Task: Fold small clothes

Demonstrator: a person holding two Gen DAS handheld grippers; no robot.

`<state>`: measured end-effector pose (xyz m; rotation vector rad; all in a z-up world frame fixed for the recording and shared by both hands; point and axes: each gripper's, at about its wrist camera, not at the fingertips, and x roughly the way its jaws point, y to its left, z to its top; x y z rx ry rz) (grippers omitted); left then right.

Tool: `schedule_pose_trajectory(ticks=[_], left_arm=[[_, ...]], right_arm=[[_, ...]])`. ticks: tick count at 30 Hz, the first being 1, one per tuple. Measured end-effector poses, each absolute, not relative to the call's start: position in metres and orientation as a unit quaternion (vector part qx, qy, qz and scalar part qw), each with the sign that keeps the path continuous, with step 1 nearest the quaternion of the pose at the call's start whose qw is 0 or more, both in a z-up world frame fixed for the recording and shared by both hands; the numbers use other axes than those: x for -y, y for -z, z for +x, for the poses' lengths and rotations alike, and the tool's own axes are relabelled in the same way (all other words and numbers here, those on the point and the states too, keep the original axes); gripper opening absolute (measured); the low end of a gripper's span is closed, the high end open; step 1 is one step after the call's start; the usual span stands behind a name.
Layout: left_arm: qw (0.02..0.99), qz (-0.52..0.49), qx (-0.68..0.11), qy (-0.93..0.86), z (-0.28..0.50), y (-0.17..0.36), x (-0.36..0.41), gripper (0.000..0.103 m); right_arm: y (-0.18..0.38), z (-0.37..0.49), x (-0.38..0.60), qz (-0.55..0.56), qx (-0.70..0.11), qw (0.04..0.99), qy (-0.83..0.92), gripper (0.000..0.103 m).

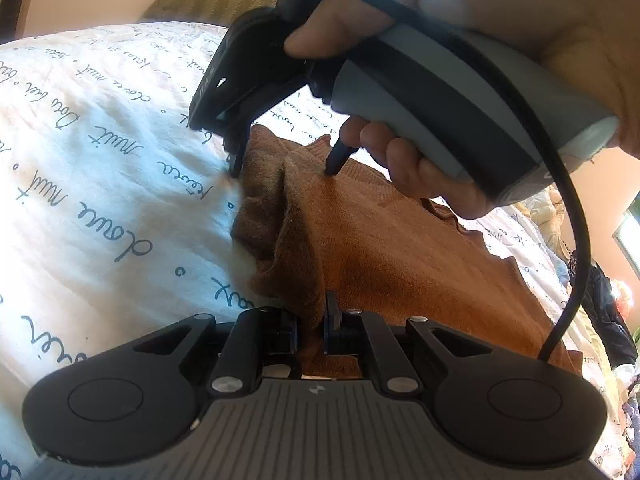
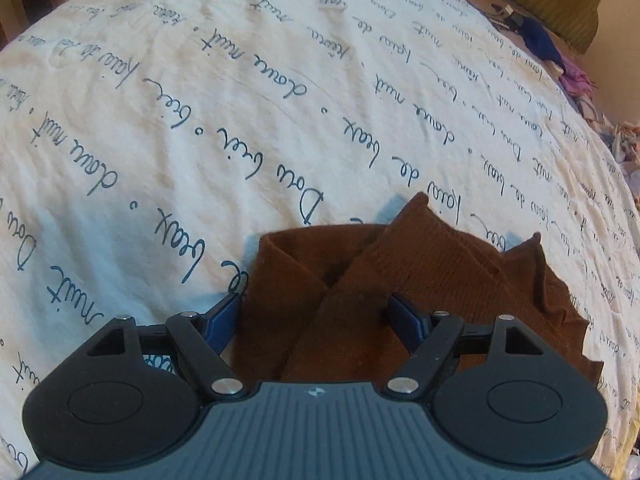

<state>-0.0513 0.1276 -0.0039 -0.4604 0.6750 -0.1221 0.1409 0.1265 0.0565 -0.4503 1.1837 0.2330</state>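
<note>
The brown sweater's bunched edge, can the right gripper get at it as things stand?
Probably yes. The right gripper is open with its fingers straddling the brown sweater, and nothing lies between them and the cloth. The left gripper, shut on a nearer fold, sits clear.

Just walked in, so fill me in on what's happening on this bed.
A person is folding a small brown knit garment on a bedspread printed with handwriting, one tool in each hand. The left tool is shut on a raised fold of the garment. The right tool, held in a hand, points down with its jaws open, straddling the garment's far end. No neat fold shows yet.
</note>
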Motion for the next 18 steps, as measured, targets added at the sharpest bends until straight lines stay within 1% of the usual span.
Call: schedule_pose_trajectory(ticks=[1,3,4,5,7,11,18], left_arm=[[0.916,-0.223,-0.327,0.059,-0.052,0.004,-0.127,0.009],[0.915,-0.225,-0.328,0.06,-0.052,0.003,-0.127,0.009],[0.915,-0.226,-0.328,0.061,-0.052,0.004,-0.128,0.009],[0.915,-0.228,-0.328,0.061,-0.052,0.004,-0.129,0.009],[0.914,-0.228,-0.329,0.061,-0.052,0.005,-0.13,0.009],[0.911,-0.237,-0.331,0.06,-0.046,0.004,-0.136,0.008],[0.922,-0.218,-0.313,0.059,-0.049,-0.008,-0.131,0.007]], right_arm=[[-0.054,0.141,-0.127,-0.211,-0.551,0.8,-0.109,0.078],[-0.051,0.139,-0.126,-0.21,-0.547,0.802,-0.111,0.065],[-0.051,0.137,-0.126,-0.21,-0.546,0.802,-0.117,0.052],[-0.052,0.135,-0.127,-0.21,-0.543,0.804,-0.122,0.031],[-0.052,0.134,-0.128,-0.224,-0.538,0.805,-0.109,0.014],[-0.056,0.132,-0.119,-0.214,-0.53,0.812,-0.12,0.01],[-0.082,0.132,-0.09,-0.157,-0.513,0.83,-0.152,0.009]])
